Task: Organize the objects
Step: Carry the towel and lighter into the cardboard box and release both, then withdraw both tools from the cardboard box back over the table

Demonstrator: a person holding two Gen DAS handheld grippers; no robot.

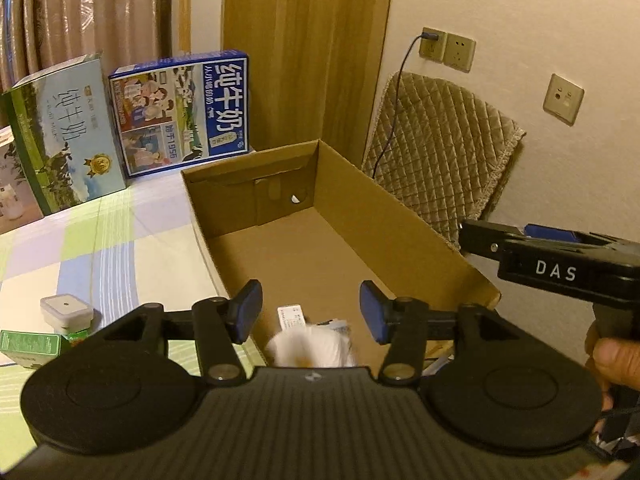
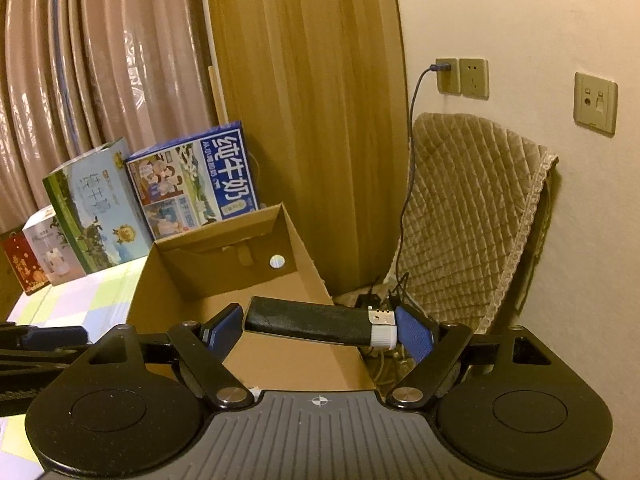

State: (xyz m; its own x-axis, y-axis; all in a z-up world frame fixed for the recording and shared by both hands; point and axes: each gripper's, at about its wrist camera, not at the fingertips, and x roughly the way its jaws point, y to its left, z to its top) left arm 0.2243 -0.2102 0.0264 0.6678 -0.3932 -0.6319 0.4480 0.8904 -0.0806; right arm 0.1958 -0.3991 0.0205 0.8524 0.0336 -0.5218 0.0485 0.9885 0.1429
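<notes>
- Left tongs (image 1: pixel 311 312): jaws parted, pads pressing on nothing; poised above the near end of the cardboard box (image 1: pixel 380 220).
- White packet (image 1: pixel 312 344): blurred, with a printed label; sits low inside the box's near end, beneath the parted jaws and clear of both pads. Counts as stowed, as far as can be judged.
- Right tongs (image 2: pixel 320 330): clamped end to end on a black bar with a white cap (image 2: pixel 312 322), cap against the right-hand pad; held level over the box's near right corner, not yet inside.
- Box floor: bare cardboard apart from the white packet; plenty of room left.
- Still out on the checked tablecloth (image 1: pixel 100 248), left of the box: small white lidded tub (image 1: pixel 66 308) and green carton (image 1: pixel 28 346), just beside each other.
- Blue milk carton (image 1: pixel 184 116) and green milk carton (image 1: pixel 64 136): upright at the back; unclear whether part of the job.
- Progress, by estimate: early; one item in, one about to go in, at least two waiting.
</notes>
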